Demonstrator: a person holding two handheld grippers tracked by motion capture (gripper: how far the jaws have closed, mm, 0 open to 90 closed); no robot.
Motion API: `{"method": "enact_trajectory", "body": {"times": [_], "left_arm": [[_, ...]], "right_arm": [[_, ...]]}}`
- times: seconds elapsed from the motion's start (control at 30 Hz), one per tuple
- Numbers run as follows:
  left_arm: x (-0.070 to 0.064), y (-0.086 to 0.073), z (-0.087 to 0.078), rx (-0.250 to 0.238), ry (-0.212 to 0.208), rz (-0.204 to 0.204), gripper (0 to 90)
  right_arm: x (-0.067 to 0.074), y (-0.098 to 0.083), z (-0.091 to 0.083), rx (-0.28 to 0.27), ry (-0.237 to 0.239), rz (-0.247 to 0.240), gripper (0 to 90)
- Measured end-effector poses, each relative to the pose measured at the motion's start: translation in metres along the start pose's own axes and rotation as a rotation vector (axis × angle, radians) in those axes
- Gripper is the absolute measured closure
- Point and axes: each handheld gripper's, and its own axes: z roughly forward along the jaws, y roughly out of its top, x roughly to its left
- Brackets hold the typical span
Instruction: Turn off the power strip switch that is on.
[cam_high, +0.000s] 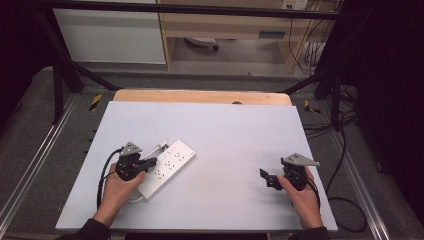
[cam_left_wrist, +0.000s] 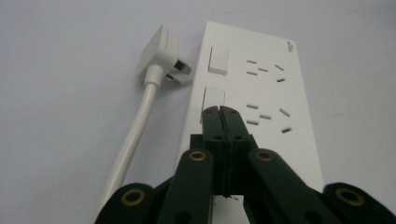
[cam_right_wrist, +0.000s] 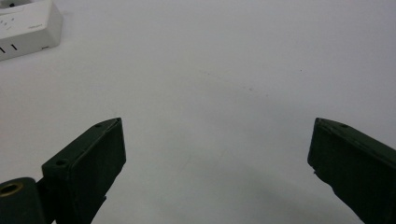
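A white power strip (cam_high: 167, 167) lies at an angle on the left half of the table. In the left gripper view the power strip (cam_left_wrist: 271, 93) shows rocker switches and socket holes, and its white plug (cam_left_wrist: 161, 53) rests unplugged beside it on a white cord (cam_left_wrist: 133, 140). My left gripper (cam_high: 151, 162) is shut with nothing between its jaws, tips (cam_left_wrist: 220, 112) over the nearer switch of the strip. My right gripper (cam_high: 265, 177) rests at the right of the table, jaws wide open (cam_right_wrist: 215, 140) over bare surface.
The pale grey table top (cam_high: 225, 130) sits on a wooden board (cam_high: 200, 96). A corner of the power strip (cam_right_wrist: 28, 25) appears far off in the right gripper view. Black frame posts and cables (cam_high: 345, 165) flank the table.
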Motion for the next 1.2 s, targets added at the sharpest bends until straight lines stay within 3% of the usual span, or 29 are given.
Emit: {"method": "enact_trajectory", "body": {"times": [1.13,1.2], "left_arm": [[-0.0059,0.008,-0.0017,-0.049,-0.021,0.02,89.7],[-0.0063,0.0087,-0.0012,-0.061,-0.014,0.015,79.8]], "right_arm": [[-0.0006,-0.0001,-0.0006,-0.002,0.001,0.003,4.7],[-0.0005,-0.0001,-0.0005,-0.002,0.001,0.004,4.7]]}}
